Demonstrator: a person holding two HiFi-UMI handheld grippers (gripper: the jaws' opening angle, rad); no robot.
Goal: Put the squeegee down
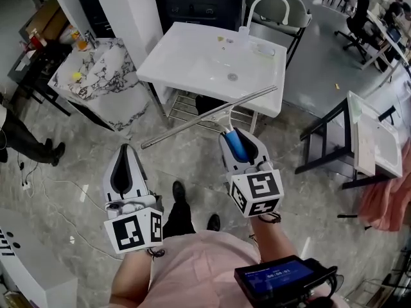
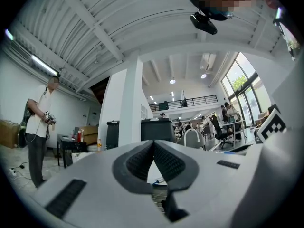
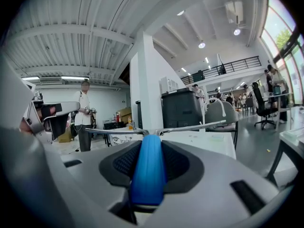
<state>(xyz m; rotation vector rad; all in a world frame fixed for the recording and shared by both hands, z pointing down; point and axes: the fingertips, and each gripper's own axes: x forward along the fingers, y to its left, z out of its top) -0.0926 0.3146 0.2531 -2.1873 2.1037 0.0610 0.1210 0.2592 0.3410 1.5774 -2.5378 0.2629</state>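
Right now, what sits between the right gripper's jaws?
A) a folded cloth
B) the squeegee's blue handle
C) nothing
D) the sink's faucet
B: the right gripper pinches the squeegee by its blue handle.

In the head view the squeegee (image 1: 205, 119), held across the front of the white sink (image 1: 186, 63), has the lower end of its blue handle (image 1: 239, 149) buried between the jaws of the right gripper (image 1: 236, 135). Left of the sink, a standing person (image 1: 22, 138) is cut by the picture's edge to legs and shoes, and right of the sink a pink cloth (image 1: 385, 201) runs off the frame. Nearer than the sink, the writing on the dark screen (image 1: 279, 276) is too small to read.
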